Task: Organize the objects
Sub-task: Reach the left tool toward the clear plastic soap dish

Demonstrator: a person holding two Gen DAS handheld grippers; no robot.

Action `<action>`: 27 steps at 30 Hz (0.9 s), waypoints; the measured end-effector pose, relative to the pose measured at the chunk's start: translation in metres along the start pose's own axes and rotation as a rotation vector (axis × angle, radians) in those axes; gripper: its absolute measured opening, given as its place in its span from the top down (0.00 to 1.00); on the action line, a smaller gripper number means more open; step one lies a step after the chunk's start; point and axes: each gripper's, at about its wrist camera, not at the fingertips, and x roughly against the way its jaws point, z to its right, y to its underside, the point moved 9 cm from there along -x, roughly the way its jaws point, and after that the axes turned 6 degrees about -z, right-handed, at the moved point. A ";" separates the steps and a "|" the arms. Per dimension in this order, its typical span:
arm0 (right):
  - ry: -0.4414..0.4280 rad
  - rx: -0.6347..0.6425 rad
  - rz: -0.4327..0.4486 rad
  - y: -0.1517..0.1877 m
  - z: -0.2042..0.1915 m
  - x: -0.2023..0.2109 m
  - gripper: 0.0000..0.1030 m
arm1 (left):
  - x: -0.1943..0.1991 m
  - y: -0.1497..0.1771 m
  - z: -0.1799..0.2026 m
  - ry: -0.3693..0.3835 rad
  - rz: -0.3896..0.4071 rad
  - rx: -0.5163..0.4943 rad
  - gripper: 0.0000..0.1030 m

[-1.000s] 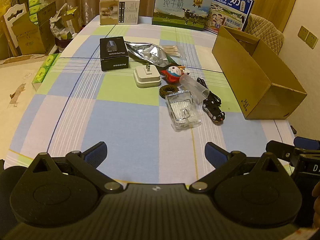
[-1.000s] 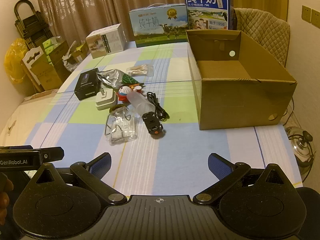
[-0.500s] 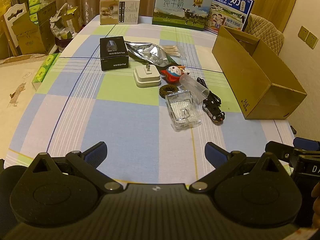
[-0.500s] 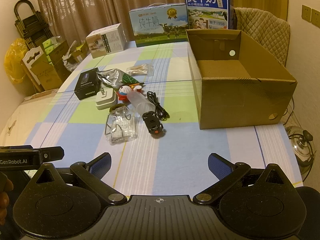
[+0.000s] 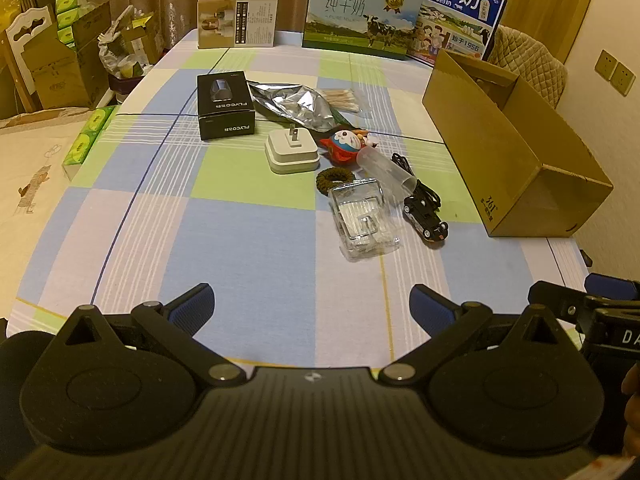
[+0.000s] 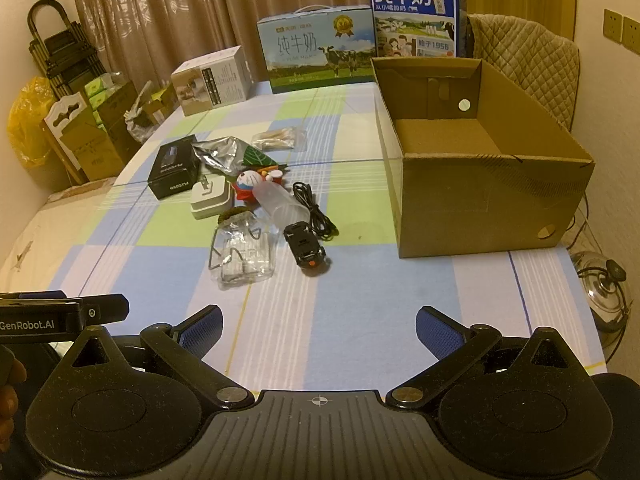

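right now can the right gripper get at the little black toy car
Probably yes: the right gripper is open, and only bare tablecloth lies between it and the small black toy car, at the pile's near edge.

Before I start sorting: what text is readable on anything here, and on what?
"FLYCO飞科" on the black box, upside down.
"纯牛奶" and "PURE MILK" on the green milk carton.
"纯牛奶" and "1956" on the blue milk carton.
"361°" on the cardboard box.
"GenRobot.AI" on the left gripper.
White box print: too small.
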 end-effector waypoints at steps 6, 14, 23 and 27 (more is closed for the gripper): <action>-0.003 0.010 -0.012 0.002 0.001 -0.004 0.02 | 0.000 0.000 0.000 0.000 0.000 0.002 0.01; -0.001 0.007 -0.023 0.002 0.003 -0.008 0.02 | -0.004 -0.004 0.002 0.010 -0.007 0.006 0.01; -0.009 0.002 -0.035 -0.002 0.007 -0.014 0.02 | -0.006 -0.008 0.003 0.013 -0.012 0.011 0.01; -0.011 -0.001 -0.041 -0.002 0.011 -0.019 0.02 | -0.010 -0.011 0.004 0.016 -0.018 0.011 0.01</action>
